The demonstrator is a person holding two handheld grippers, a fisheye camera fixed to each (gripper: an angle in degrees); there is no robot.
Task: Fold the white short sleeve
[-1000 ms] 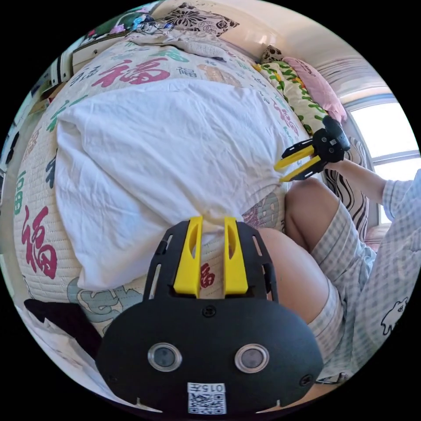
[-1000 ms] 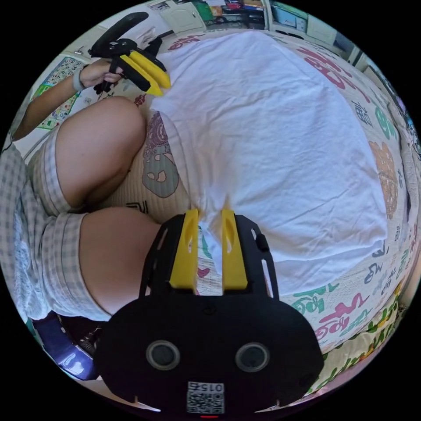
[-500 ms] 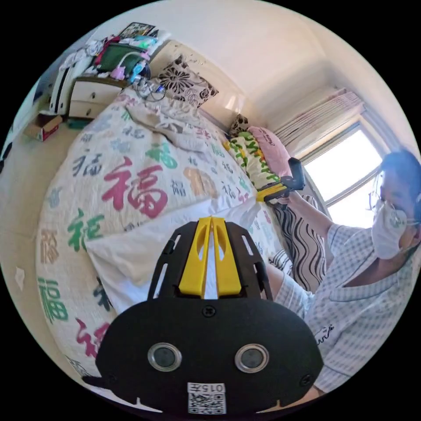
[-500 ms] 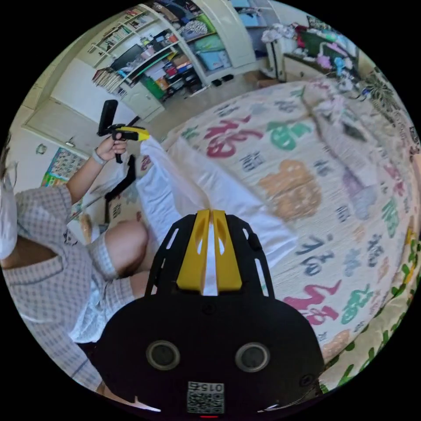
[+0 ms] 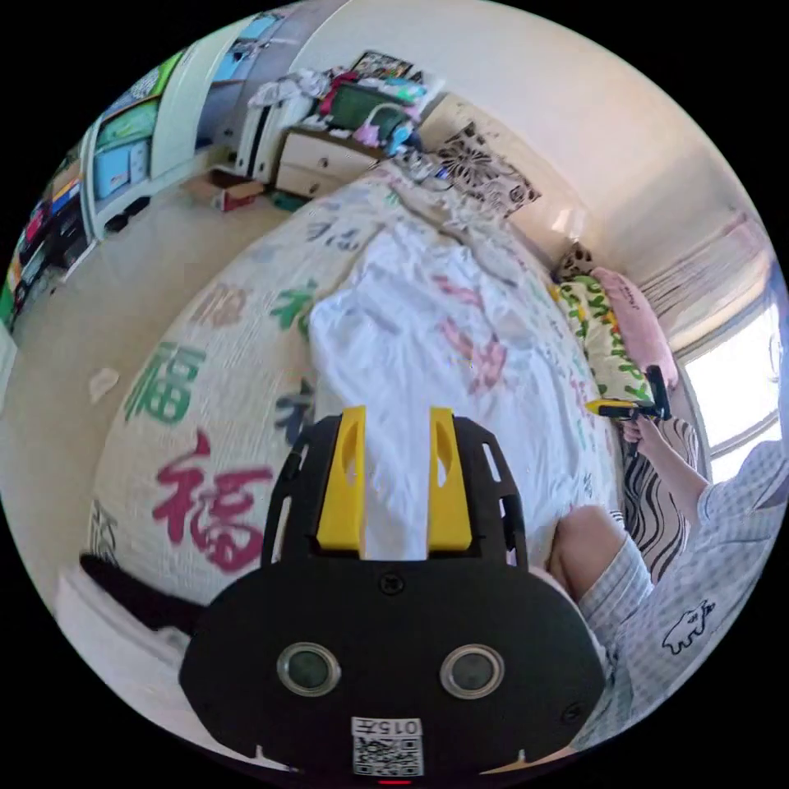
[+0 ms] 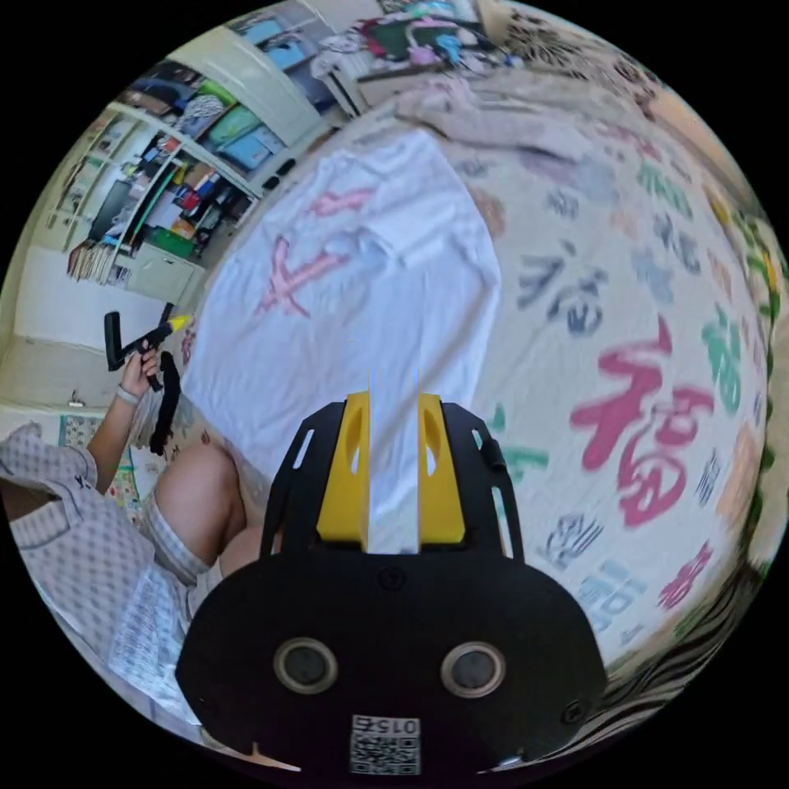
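Shirt: white short sleeve point(image 6: 362, 271) spread flat on bed point(image 6: 657, 329), print up.
Left tongs point(image 5: 395, 427): jaws apart, empty.
Right tongs point(image 6: 393, 411): jaws apart, empty.
Progress: laid out; no fold visible, all folds apparently remain.

Shirt flung out flat, both grippers let go

The white short sleeve point(image 5: 436, 362) that had hung pinched half a second earlier lay spread on the quilt toward 12 o'clock, while the left gripper point(image 5: 396, 411) and right gripper point(image 6: 391, 399) had sprung apart, jaws empty.
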